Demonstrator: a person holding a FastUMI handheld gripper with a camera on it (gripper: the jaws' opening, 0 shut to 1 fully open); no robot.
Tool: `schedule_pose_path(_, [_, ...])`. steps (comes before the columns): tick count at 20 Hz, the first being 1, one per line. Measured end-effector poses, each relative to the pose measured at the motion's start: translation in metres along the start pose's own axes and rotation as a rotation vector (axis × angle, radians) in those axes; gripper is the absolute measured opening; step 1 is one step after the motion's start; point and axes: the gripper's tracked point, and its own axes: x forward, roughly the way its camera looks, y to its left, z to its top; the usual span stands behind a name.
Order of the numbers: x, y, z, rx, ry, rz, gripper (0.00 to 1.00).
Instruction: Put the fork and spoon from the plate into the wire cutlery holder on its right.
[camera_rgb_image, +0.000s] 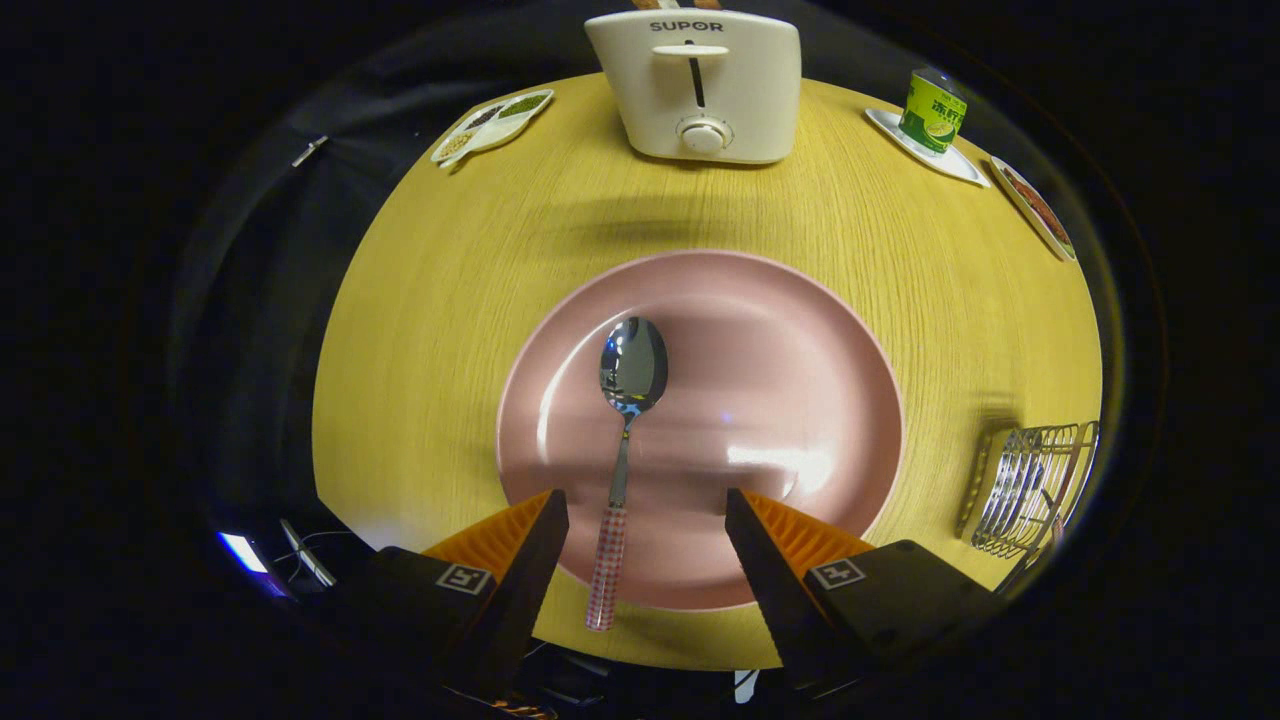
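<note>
Gripper (647, 520) at bottom centre of frame, 2 fingers spread wide, nothing between the pads. The spoon (622, 470) lies between them but nearer the left finger: checked handle runs off the plate's near rim toward bottom centre, bowl up at mid-frame. Neither finger touches it.

Risks, as I judge them:
- Off-centre closing — the left finger would meet the handle first and push it sideways, so the spoon may pivot or skid on the glossy plate (800, 340) instead of seating.
- The handle is thin and lies low over the rim; fingertips coming down could strike the rim and tip or shift the plate.
- A pinch at the handle end leaves the heavy bowl hanging; it could swing in transit.

I see no fork on the plate, only 1 utensil; something thin stands at the holder, too small to identify.

Room: the wire cutlery holder (1030, 490) sits at lower right, close to the table (450, 300) edge, well apart from the plate — bare wood between them, a clear lane. Overshooting to the right leaves the table.

Far, upper frame: toaster (700, 85) top centre, compartment dish (492, 125) upper left, green can (933, 110) on a small dish and another dish (1040, 212) upper right — all well clear of the path.
</note>
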Motion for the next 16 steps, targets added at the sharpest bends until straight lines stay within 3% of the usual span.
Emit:
schedule_pose_path(3, [0.007, 0.004, -0.004, -0.005, 0.014, -0.013, 0.96])
schedule_pose_path(6, [0.008, 0.000, -0.005, -0.013, 0.023, -0.043, 0.77])
schedule_pose_path(8, [0.010, -0.001, -0.005, -0.005, 0.030, -0.041, 0.72])
schedule_pose_path(13, [0.010, -0.005, -0.013, -0.029, 0.051, -0.050, 0.22])
schedule_pose_path(16, [0.012, -0.012, -0.015, -0.023, 0.056, -0.031, 0.15])
